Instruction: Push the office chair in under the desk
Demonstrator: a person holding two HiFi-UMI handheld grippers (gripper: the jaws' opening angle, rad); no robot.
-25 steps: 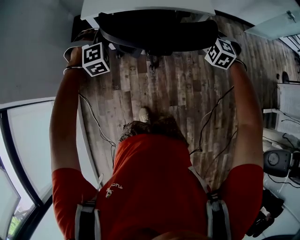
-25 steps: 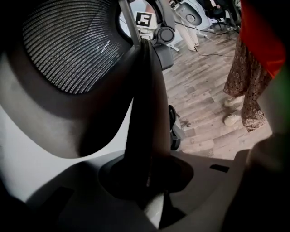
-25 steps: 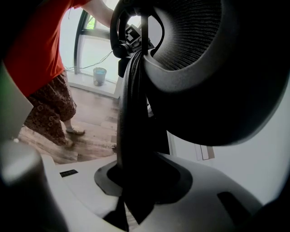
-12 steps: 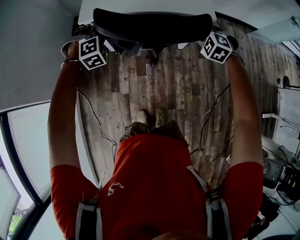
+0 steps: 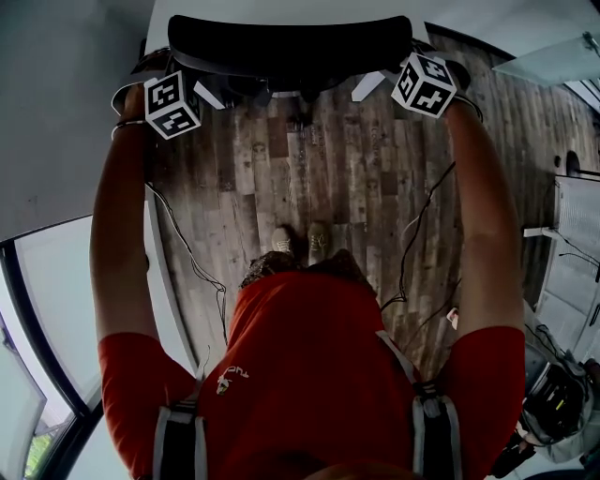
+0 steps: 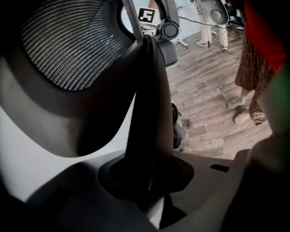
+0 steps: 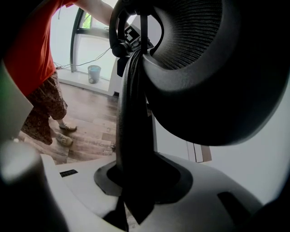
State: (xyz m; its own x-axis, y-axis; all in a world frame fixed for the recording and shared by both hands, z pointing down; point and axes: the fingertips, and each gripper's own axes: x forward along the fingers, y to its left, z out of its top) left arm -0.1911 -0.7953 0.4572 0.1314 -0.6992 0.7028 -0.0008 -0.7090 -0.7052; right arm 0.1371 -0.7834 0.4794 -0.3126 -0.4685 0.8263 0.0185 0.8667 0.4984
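Observation:
The black office chair shows its curved backrest point(image 5: 291, 47) at the top of the head view, right up against the white desk point(image 5: 281, 9). My left gripper point(image 5: 183, 80) is shut on the backrest's left edge and my right gripper point(image 5: 412, 70) on its right edge, both arms stretched out. In the left gripper view the dark rim of the backrest point(image 6: 149, 113) runs down into my left gripper point(image 6: 149, 181), with the mesh point(image 6: 68, 41) beside it. In the right gripper view the same kind of rim point(image 7: 131, 113) sits clamped in my right gripper point(image 7: 136, 181).
Wood-plank floor point(image 5: 328, 178) lies between my shoes point(image 5: 300, 242) and the chair. Thin cables point(image 5: 187, 253) hang from both grippers. A glass pane point(image 5: 56, 309) is at the left, white units and gear point(image 5: 562, 394) at the right. A small bin point(image 7: 94, 74) stands by the window.
The chair and both grippers have moved away from me toward the desk, so less of the seat shows. My feet have stepped forward after it.

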